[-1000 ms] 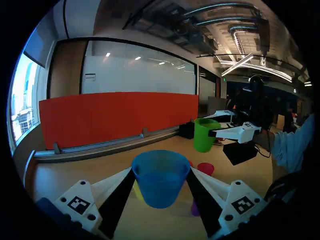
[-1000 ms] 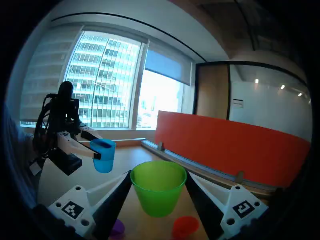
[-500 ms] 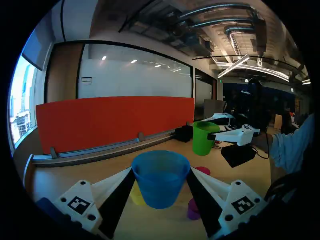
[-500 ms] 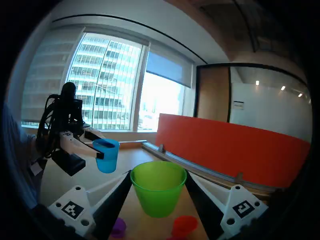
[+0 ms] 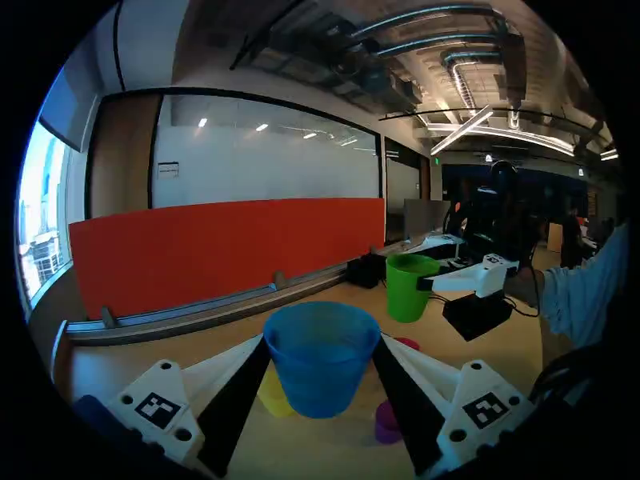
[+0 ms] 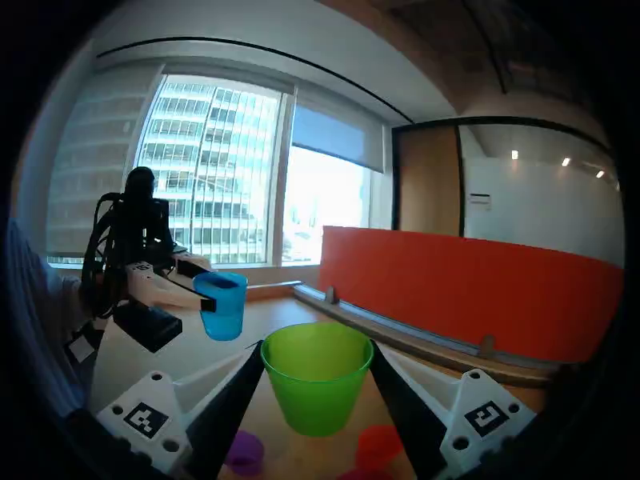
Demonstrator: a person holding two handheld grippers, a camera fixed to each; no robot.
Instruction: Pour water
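Left gripper view looks along the left claw (image 5: 322,352), whose two fingers press on either side of a blue cup (image 5: 322,364), held upright above a pale wooden table (image 5: 480,352). On the table below it stand a yellow cup (image 5: 276,396), a purple cup (image 5: 388,422) and a red cup (image 5: 410,344). Farther off to the right, the right claw (image 5: 422,282) grips a green cup (image 5: 406,288), with a light blue sleeve (image 5: 580,292) behind it. An orange partition (image 5: 224,240) with a metal rail (image 5: 208,304) at its foot runs along the table's far edge, below a white glass wall (image 5: 264,164) and exposed ceiling pipes (image 5: 448,48).

In the right gripper view, the right claw is clamped on the upright green cup, and a tall window (image 6: 208,200) faces an office tower. Whether either cup holds water I cannot tell.
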